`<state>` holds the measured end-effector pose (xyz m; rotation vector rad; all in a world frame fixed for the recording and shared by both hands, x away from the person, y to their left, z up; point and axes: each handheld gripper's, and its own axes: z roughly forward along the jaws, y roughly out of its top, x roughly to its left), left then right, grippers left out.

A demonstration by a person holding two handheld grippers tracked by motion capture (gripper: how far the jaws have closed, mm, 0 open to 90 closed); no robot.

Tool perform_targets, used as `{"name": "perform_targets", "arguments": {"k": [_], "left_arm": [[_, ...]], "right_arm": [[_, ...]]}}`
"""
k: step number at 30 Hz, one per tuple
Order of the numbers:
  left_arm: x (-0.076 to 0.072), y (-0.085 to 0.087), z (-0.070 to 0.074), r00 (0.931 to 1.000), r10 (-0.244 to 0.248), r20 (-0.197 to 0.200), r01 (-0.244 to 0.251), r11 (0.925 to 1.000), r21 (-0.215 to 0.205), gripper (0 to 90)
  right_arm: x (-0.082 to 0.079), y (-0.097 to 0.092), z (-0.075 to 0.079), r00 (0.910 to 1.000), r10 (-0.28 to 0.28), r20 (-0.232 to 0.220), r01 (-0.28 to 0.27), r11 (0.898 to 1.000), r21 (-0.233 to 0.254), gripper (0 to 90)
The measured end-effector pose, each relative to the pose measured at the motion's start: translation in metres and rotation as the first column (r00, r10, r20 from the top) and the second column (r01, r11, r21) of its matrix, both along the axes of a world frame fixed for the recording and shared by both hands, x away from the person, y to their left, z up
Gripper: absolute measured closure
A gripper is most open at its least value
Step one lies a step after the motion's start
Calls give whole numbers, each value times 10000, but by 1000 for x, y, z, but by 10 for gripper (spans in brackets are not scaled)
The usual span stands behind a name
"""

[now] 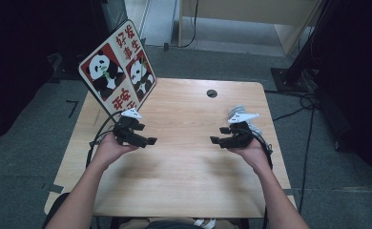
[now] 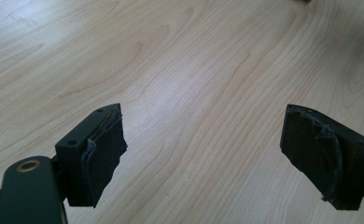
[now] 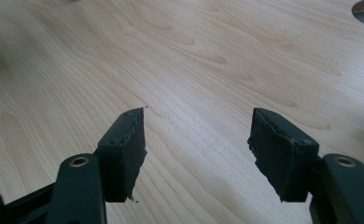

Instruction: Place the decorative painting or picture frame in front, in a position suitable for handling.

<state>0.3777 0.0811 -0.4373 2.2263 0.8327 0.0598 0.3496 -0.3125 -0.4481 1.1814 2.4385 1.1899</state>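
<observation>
Grey carpet (image 1: 22, 167) surrounds a pale wooden table (image 1: 184, 167), whose top is bare apart from a round cable hole (image 1: 211, 93) near the far edge. A panda sign board (image 1: 117, 67) stands tilted on one corner at the table's far left. It is white-rimmed, with two panda pictures on red panels and red characters. Its lowest corner drops behind the left gripper (image 1: 148, 141), so I cannot tell whether it rests on the tabletop or on something at the edge.

Both tools hover above the wood with their tips turned inward toward each other, well apart. In the left gripper view, the left gripper (image 2: 203, 126) has its jaws spread wide, with only wood grain between the worn black pads. In the right gripper view, the right gripper (image 3: 199, 126) is likewise parted, a little less widely, and it holds nothing. The cable hole sits at that view's upper right corner.

The board looks like a thin, stiff, light panel with a smooth printed face, so the pads may slip on it. It is probably best pinched across the rim near the low corner closest to the left gripper. A second grip further along the edge would stop it swinging or toppling as it lifts.
</observation>
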Motion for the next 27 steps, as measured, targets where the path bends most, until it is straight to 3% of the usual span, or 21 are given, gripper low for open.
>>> {"name": "perform_targets", "arguments": {"k": [7, 11, 27], "left_arm": [[0, 1, 1, 10000, -5, -42, 5, 10000, 36, 137], [0, 1, 1, 10000, 19, -68, -19, 10000, -14, 139], [-2, 6, 8, 9998, -25, -175, 25, 10000, -27, 143]], "right_arm": [[0, 0, -1, 10000, 58, -20, -58, 10000, -20, 366], [-2, 1, -2, 9994, 325, 94, -322, 9990, -304, 406], [-2, -1, 0, 9994, 310, 163, -308, 9995, -116, 413]]}}
